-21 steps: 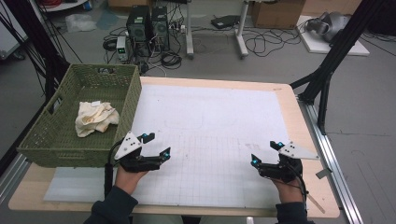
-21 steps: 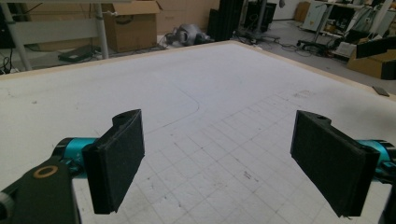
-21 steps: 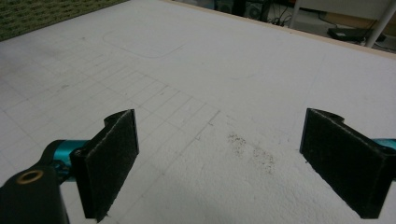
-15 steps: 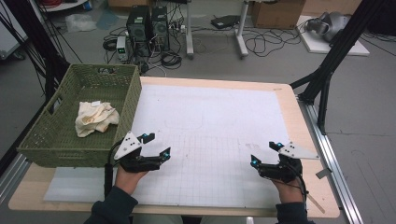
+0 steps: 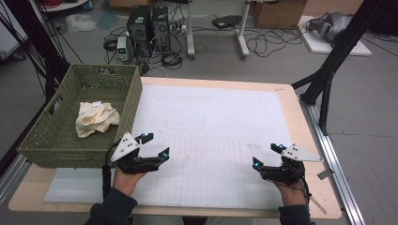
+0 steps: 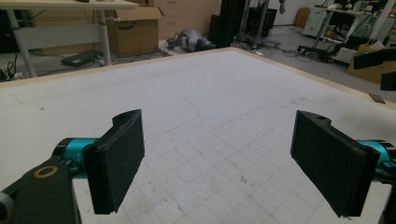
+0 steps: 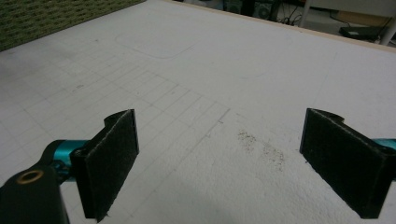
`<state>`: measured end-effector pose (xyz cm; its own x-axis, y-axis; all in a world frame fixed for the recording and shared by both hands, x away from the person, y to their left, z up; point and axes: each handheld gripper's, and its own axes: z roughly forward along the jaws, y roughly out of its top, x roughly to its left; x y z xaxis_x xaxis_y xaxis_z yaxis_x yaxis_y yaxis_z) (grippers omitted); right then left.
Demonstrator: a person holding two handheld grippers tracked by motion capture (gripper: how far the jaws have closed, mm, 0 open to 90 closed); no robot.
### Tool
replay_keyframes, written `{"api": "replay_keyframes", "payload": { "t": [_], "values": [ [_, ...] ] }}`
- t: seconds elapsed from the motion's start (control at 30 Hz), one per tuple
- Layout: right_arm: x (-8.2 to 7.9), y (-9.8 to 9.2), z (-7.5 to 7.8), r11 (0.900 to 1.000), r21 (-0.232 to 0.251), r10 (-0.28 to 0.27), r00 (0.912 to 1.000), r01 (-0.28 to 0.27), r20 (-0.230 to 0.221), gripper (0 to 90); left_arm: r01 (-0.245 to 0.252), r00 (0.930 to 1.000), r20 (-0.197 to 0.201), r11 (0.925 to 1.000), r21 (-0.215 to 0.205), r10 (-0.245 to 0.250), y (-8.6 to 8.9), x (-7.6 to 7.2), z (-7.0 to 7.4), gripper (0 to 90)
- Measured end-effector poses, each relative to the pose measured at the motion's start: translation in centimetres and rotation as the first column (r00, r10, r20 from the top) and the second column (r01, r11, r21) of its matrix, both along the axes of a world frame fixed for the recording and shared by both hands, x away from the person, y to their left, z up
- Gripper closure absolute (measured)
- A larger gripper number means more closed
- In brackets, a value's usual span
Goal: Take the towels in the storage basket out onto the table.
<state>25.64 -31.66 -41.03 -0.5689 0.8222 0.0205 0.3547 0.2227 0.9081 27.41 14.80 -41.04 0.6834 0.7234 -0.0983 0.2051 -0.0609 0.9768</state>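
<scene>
My left gripper [image 5: 155, 145] rests low over the white gridded mat [image 5: 220, 126] near the front left, beside the green basket [image 5: 56, 145]. Its jaws stand wide apart with nothing between them, as the left gripper view [image 6: 219, 163] also shows. My right gripper [image 5: 267, 156] sits near the front right of the mat, jaws wide apart and empty [image 7: 219, 163]. A crumpled cream cloth [image 5: 95, 118] lies inside the basket, apart from both grippers. A person's hands hold both grippers from the near edge.
The wooden table [image 5: 300, 117] carries the mat, with the basket at its left edge. Beyond the far edge are computer towers [image 5: 149, 23], cables and desk legs on the floor. A black tripod leg [image 5: 328, 70] stands by the right side.
</scene>
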Motion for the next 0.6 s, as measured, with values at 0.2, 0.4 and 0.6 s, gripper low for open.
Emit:
{"api": "replay_keyframes", "payload": {
  "t": [0.2,0.4,0.6],
  "values": [
    [-0.1,0.0,0.1,1.000,-0.001,-0.001,1.0000,0.001,-0.001,10.9,0.004,0.9998,0.019,0.9999,0.010,-0.004,0.0,-0.2,1.4,18.1],
    [0.1,0.2,-0.1,1.000,-0.006,0.003,1.0000,-0.003,-0.001,10.9,0.014,0.9999,0.004,0.9999,0.003,-0.014,0.7,0.1,2.6,19.3],
    [0.1,0.3,-0.2,1.000,-0.003,0.004,1.0000,-0.004,-0.005,10.9,-0.018,0.9991,0.037,0.9989,-0.043,0.019,3.1,0.7,5.1,19.2]
  ]
}}
